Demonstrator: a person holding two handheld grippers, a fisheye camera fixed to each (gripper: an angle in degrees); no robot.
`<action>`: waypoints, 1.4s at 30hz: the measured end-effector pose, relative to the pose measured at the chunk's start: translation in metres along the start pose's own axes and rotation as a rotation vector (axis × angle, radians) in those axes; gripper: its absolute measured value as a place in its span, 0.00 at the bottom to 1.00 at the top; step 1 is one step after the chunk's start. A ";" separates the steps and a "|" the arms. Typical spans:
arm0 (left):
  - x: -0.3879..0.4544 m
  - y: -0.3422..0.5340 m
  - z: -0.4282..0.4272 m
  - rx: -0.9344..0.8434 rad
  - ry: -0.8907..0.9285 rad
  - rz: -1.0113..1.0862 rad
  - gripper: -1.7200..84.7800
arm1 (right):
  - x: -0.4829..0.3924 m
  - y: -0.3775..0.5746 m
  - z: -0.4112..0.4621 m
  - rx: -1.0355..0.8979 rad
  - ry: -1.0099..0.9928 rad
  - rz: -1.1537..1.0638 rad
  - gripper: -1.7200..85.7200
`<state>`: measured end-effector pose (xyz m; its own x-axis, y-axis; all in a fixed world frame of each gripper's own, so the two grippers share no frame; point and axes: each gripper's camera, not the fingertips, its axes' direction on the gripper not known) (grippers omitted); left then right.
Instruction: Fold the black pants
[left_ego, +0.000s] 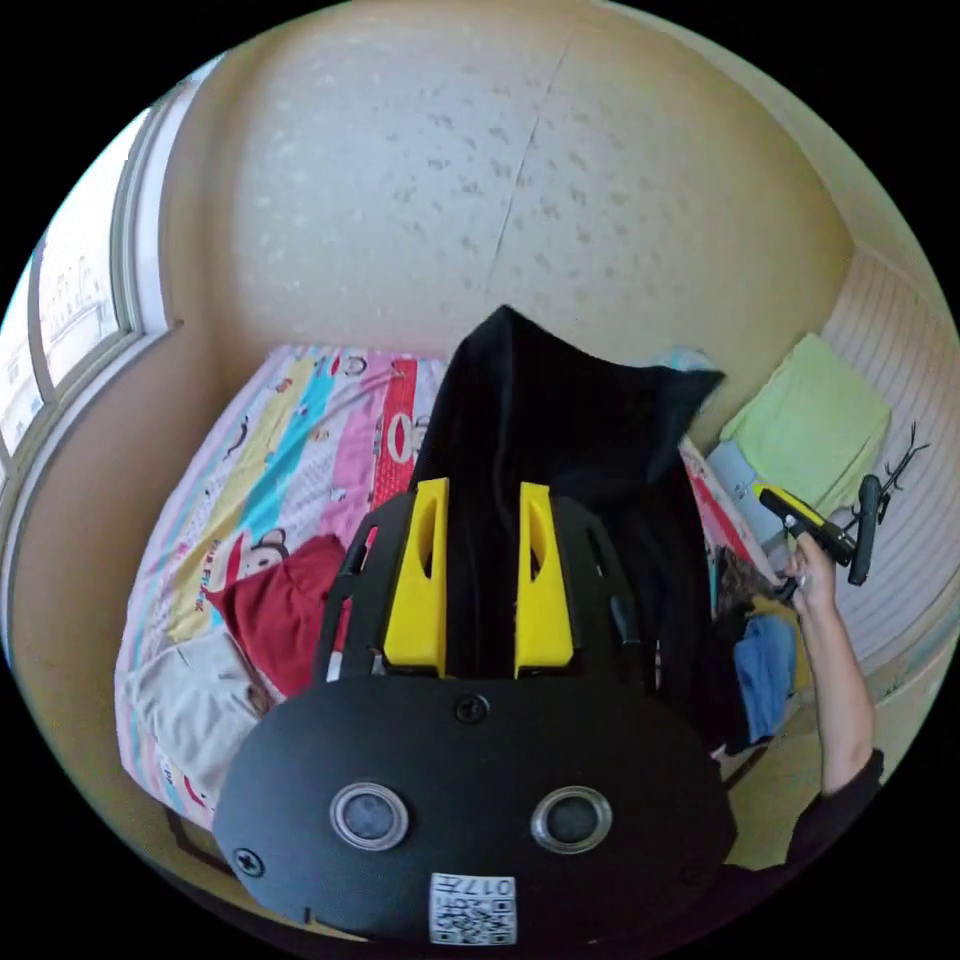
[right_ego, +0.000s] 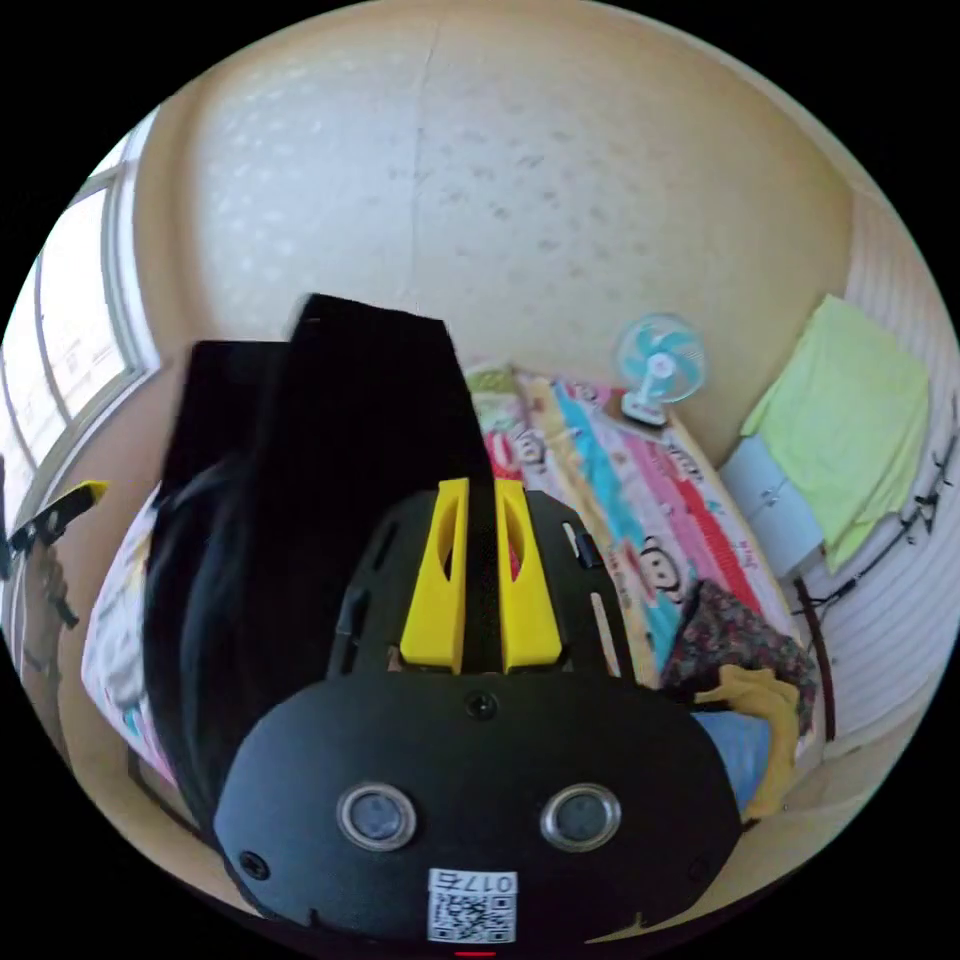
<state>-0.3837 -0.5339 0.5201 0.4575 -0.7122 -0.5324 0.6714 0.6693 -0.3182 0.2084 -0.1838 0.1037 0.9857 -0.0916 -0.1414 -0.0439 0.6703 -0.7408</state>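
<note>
The left hand-held gripper (left_ego: 483, 500) has its yellow jaws clenched on a fold of the black pants (left_ego: 560, 470), which hang lifted above the bed (left_ego: 300, 440). In the right gripper view the right hand-held gripper (right_ego: 481, 500) likewise pinches the pants (right_ego: 330, 480) between nearly closed jaws, the cloth draping down to the left. Each gripper body bears a white square code sticker with small characters too blurred to make out. The bed sheet is striped in pink, blue, yellow and red with cartoon monkey prints and some lettering that cannot be read. On the bed lie a red garment (left_ego: 285, 610), a beige one (left_ego: 195, 700), a blue one (left_ego: 765, 670) and a dark flowered one (right_ego: 735, 630). A small fan (right_ego: 655, 370) stands at the bed's far end. The walls are cream; a window (left_ego: 70, 300) is at left, and a green towel (right_ego: 855, 420) hangs at right.
</note>
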 end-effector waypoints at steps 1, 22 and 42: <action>-0.014 0.039 0.045 -0.086 -0.006 0.026 0.16 | 0.002 0.051 0.041 -0.056 -0.081 -0.044 0.09; -0.095 0.412 0.030 -0.409 0.125 -0.354 0.08 | 0.148 0.576 0.037 -0.390 -0.463 0.162 0.10; 0.163 0.237 0.080 -0.657 0.599 0.273 0.09 | 0.101 0.536 -0.113 -0.132 -0.537 -0.352 0.06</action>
<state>-0.1033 -0.5081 0.4203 0.0507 -0.4069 -0.9121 0.0363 0.9134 -0.4055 0.2656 0.0833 -0.3822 0.8875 0.1138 0.4466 0.3106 0.5681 -0.7620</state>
